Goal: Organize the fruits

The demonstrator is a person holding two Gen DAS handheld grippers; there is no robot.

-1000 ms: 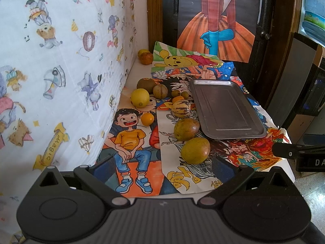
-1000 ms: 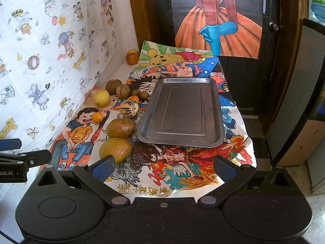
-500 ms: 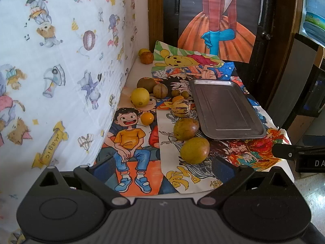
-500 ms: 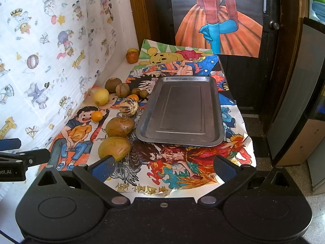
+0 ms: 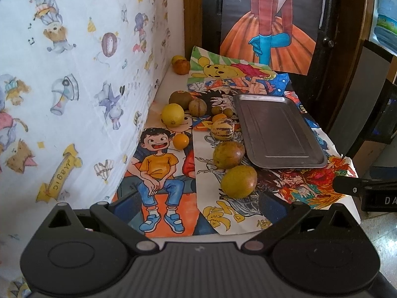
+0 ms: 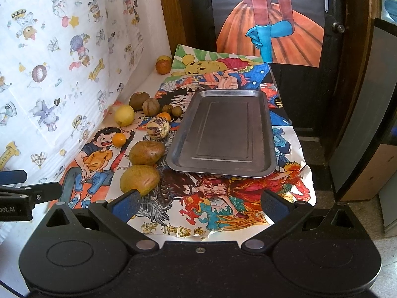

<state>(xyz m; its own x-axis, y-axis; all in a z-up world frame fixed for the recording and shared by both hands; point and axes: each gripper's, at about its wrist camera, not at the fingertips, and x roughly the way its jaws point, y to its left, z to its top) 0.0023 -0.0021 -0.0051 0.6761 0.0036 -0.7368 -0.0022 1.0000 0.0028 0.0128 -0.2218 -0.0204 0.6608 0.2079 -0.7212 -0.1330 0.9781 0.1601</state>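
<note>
Left of the empty tray [image 6: 220, 134], the fruits lie loose on the posters, the mango [image 5: 238, 181] nearest me. Both my left gripper [image 5: 198, 204] and right gripper [image 6: 198, 204] hang spread, holding nothing. I judge the mango firm, rounded, roll-prone; I'd pinch across its middle.

Bare metal tray [image 6: 223, 134] on the right of the counter [image 5: 171, 79], open from above. Fruits crowding its left edge, the nearest mango [image 6: 139, 179] just ahead. Papered wall [image 5: 74, 74] closing off the left.
</note>
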